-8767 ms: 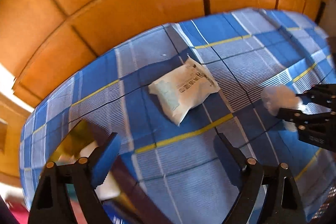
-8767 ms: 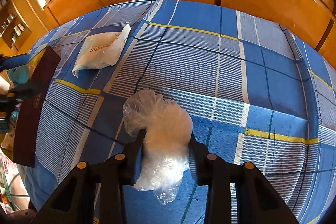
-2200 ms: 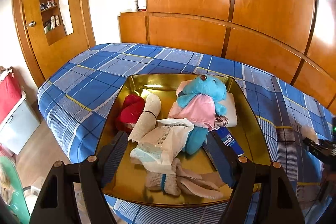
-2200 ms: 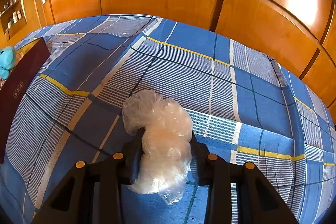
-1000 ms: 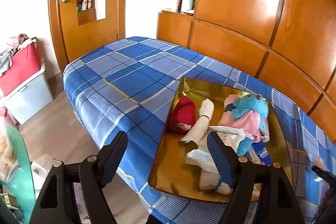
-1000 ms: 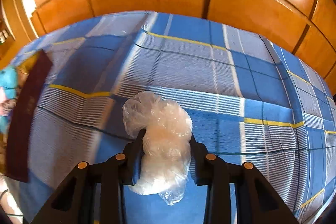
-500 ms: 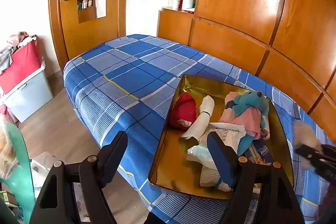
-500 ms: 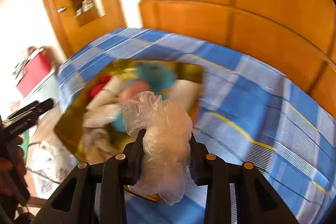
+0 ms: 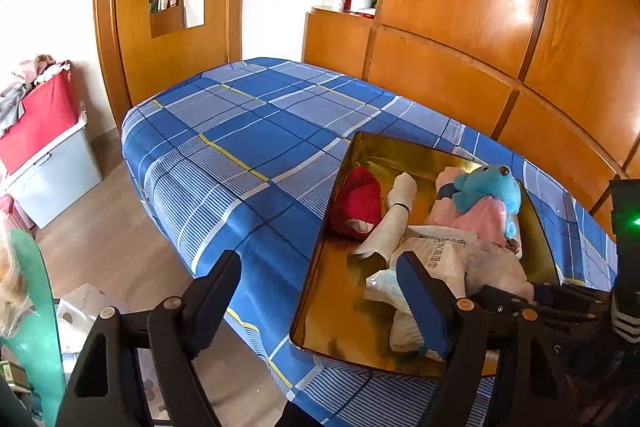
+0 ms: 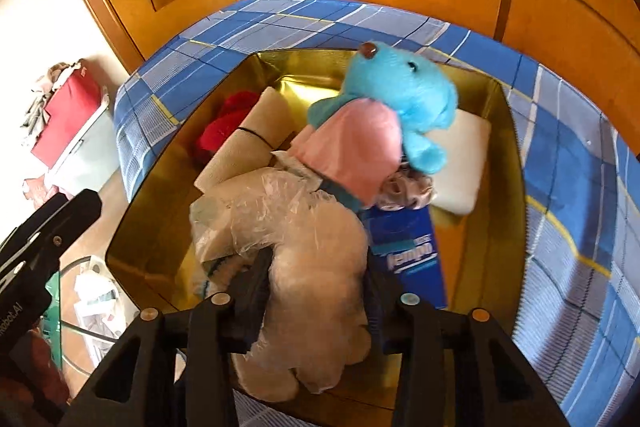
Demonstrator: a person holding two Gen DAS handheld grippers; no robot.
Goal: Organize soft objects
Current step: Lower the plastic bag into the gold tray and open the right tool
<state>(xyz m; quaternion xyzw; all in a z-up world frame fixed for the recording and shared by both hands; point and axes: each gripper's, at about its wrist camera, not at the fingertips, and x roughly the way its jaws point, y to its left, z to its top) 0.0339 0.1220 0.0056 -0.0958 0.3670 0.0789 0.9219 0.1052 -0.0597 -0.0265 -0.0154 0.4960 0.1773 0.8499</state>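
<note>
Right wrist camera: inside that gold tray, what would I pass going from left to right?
Red soft item → cream rolled cloth → blue plush toy in pink → white pad, all in the gold tray.

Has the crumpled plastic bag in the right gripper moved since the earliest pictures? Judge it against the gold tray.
Yes. The plastic bag, once over bare blanket far from the gold tray, now hangs over the tray between the right gripper's opening jaws.

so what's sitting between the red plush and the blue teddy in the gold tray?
A rolled white towel with a black band lies between the red plush and the blue teddy; both wrist views show it.
</note>
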